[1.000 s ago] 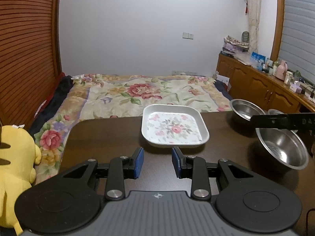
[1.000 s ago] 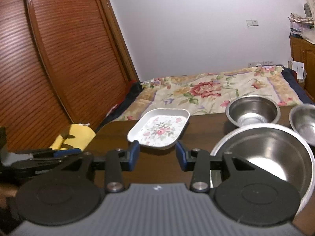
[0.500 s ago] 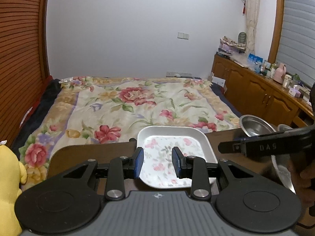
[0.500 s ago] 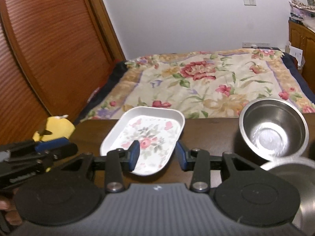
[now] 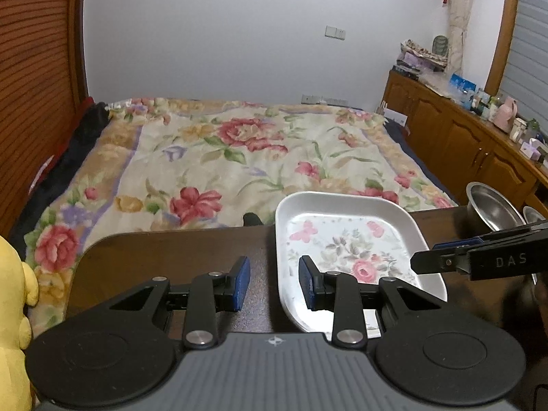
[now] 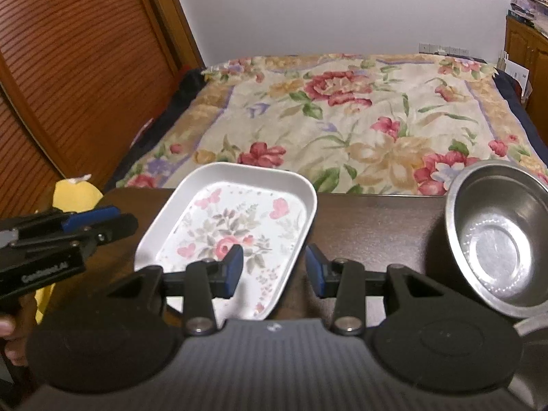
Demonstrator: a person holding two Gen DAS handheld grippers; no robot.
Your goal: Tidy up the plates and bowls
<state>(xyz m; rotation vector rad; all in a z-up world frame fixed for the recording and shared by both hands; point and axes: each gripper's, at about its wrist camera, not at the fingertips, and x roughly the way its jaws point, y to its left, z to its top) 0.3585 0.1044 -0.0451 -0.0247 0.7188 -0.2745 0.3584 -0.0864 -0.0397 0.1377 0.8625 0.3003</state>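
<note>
Left wrist view: both open, empty grippers, left gripper [image 5: 274, 284] and right gripper [image 6: 274, 269], have closed in on the white floral rectangular plate [image 5: 346, 239], so a two-handed pickup looks next.

Bedroom setting behind a dark table

A dark wooden table [image 5: 154, 253] stands before a bed with a floral quilt [image 5: 239, 150]; a yellow plush toy [image 5: 13, 308] sits left, wooden cabinets [image 5: 455, 137] line the right wall.
</note>
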